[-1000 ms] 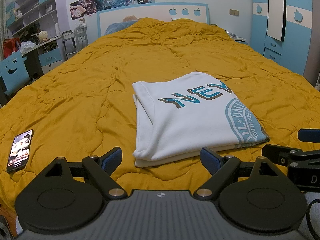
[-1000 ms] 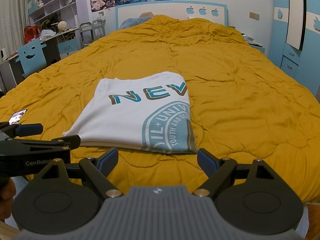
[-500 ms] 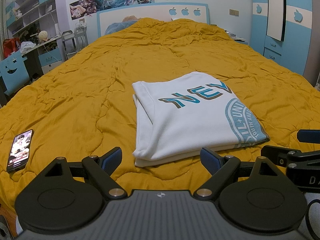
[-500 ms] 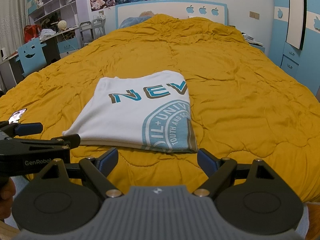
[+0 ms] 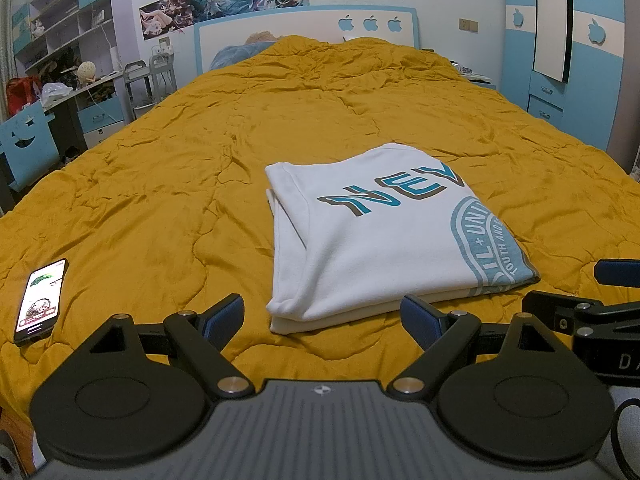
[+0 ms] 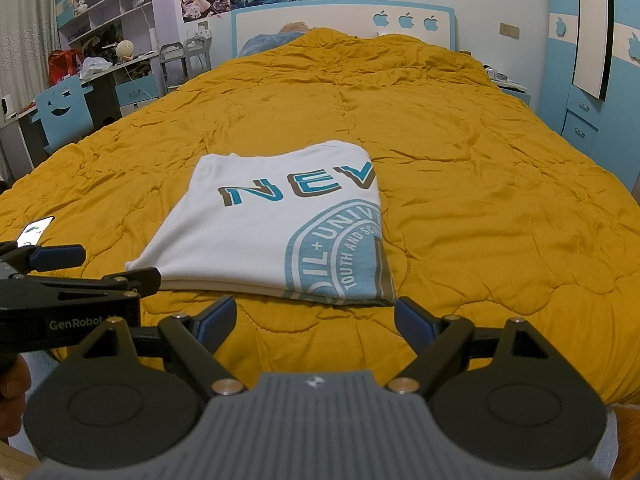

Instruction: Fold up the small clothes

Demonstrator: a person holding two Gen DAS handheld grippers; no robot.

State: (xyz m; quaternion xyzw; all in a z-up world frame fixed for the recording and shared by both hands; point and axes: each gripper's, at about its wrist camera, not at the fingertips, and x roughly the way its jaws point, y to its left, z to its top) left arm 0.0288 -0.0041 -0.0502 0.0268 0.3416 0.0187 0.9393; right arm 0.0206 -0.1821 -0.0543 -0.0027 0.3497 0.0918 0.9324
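T-shirt (image 5: 384, 240) folded flat on the bed (image 5: 160, 200).
We hold the left tool (image 5: 322, 316) and right tool (image 6: 316, 320) spread wide, empty, just short of its near edge.

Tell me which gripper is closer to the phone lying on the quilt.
Left. The left gripper hangs open at the bed's near edge, with the phone just to its left. The right gripper, also open, sits further right, beyond the folded shirt.

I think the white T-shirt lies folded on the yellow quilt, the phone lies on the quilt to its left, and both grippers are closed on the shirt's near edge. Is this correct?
Not quite. Both the left gripper and the right gripper are open and short of the T-shirt, holding nothing, as each wrist view shows. The rest stands: the shirt lies folded on the quilt, the phone to its left.
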